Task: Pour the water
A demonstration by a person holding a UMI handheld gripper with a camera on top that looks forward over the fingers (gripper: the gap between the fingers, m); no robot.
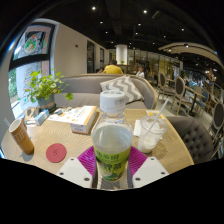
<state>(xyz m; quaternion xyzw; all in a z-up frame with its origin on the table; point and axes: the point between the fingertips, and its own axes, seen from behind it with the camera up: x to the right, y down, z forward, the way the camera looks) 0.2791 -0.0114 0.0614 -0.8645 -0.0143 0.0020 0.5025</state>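
Plastic bottle (pixel 112 135), 1 only, white cap, green label, stands at lower centre of the frame, clamped between both magenta pads (pixel 88 160) of the gripper (pixel 112 168); its base is hidden there. 1 clear glass (pixel 150 133) sits just right of it on the wooden table (pixel 70 140). 1 red coaster (pixel 56 152) at lower left. 1 potted plant (pixel 45 92) at upper left.

A potted plant (pixel 44 87) stood at the far side of the wooden table (pixel 70 140). Near the plant lay a white box (pixel 73 119). A red coaster (pixel 56 152) and a brown cylinder (pixel 21 136) were closer than the plant. Behind the plant was a grey sofa (pixel 95 88).
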